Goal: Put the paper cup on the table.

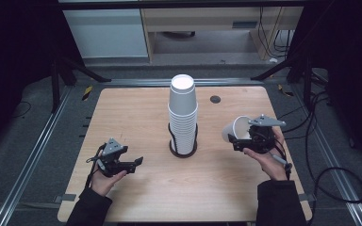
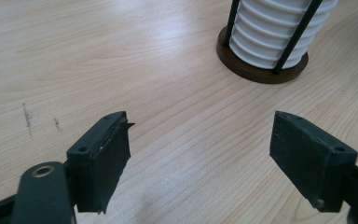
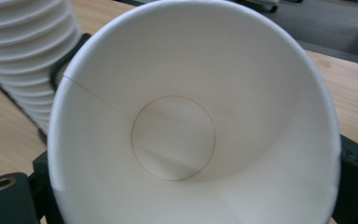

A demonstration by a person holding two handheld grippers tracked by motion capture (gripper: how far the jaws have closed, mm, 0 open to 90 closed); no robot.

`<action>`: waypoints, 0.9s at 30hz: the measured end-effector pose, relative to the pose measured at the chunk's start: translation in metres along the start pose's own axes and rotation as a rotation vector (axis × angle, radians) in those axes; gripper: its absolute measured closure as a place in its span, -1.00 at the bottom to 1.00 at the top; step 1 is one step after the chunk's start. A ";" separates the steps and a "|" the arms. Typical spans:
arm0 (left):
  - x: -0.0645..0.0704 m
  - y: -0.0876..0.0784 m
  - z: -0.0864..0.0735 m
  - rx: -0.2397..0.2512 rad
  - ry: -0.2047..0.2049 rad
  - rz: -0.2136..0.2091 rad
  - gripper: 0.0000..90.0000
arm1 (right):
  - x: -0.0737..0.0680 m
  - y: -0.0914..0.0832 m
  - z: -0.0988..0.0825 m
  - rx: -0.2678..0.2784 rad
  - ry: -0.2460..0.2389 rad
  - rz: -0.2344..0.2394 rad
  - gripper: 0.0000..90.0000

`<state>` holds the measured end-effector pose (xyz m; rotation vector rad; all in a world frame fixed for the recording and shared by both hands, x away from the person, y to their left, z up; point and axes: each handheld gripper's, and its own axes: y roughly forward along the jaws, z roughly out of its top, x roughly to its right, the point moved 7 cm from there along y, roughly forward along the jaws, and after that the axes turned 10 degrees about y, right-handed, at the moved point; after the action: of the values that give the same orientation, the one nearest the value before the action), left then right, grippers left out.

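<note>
Between right gripper [image 1: 243, 140] jaws, paper cup [image 1: 234, 129] sideways, mouth toward its camera.

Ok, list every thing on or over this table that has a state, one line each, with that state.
left gripper: open, jaws wide apart, holding nothing, low over the table.
right gripper: shut on the single paper cup.
single paper cup: empty, tipped on its side, mouth toward the gripper's camera.
cup stack: upright, cups nested upside down, standing in the holder.
holder: upright on the table, loaded with cups.
</note>
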<state>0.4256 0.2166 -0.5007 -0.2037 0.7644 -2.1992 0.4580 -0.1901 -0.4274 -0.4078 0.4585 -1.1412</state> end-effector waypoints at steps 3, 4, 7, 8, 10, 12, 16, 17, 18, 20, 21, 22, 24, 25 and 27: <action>-0.001 0.000 0.000 -0.002 -0.004 0.001 -0.57 | 0.013 0.003 0.000 -0.016 0.011 -0.042 -0.83; -0.001 0.001 0.000 -0.004 -0.003 0.005 -0.57 | 0.016 0.005 -0.001 -0.026 0.015 -0.056 -0.83; -0.001 0.001 0.000 -0.007 0.000 0.009 -0.57 | 0.024 0.012 -0.002 -0.051 0.012 -0.086 -0.83; -0.002 0.002 -0.001 -0.013 -0.003 0.017 -0.57 | 0.026 0.016 -0.002 -0.062 0.015 -0.099 -0.83; -0.003 0.003 -0.001 -0.014 -0.005 0.015 -0.57 | 0.031 0.023 -0.003 -0.089 -0.004 -0.139 -0.83; -0.005 0.003 -0.002 -0.021 -0.009 0.024 -0.57 | 0.035 0.030 -0.006 -0.115 -0.006 -0.156 -0.83; -0.007 0.003 -0.003 -0.018 -0.021 0.024 -0.57 | 0.043 0.042 -0.014 -0.171 -0.021 -0.198 -0.83; -0.007 0.002 -0.003 -0.018 -0.022 0.025 -0.57 | 0.045 0.044 -0.015 -0.178 -0.022 -0.206 -0.83; -0.007 0.002 -0.003 -0.018 -0.021 0.027 -0.57 | 0.047 0.046 -0.015 -0.183 -0.025 -0.216 -0.83; -0.008 0.002 -0.003 -0.018 -0.023 0.028 -0.57 | 0.051 0.048 -0.015 -0.197 -0.019 -0.231 -0.83; -0.008 0.002 -0.003 -0.019 -0.024 0.028 -0.57 | 0.052 0.048 -0.014 -0.206 -0.021 -0.237 -0.83; -0.008 0.002 -0.003 -0.021 -0.021 0.029 -0.57 | 0.052 0.049 -0.013 -0.214 -0.022 -0.239 -0.83; -0.008 0.002 -0.004 -0.027 -0.015 0.029 -0.57 | 0.055 0.052 -0.011 -0.225 -0.027 -0.252 -0.83; -0.008 0.002 -0.004 -0.028 -0.013 0.028 -0.57 | 0.056 0.053 -0.011 -0.235 -0.030 -0.264 -0.83; -0.009 0.002 -0.005 -0.030 -0.012 0.029 -0.57 | 0.058 0.055 -0.009 -0.250 -0.035 -0.273 -0.83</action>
<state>0.4311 0.2239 -0.5048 -0.2192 0.7896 -2.1588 0.5156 -0.2242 -0.4719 -0.7243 0.5284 -1.3426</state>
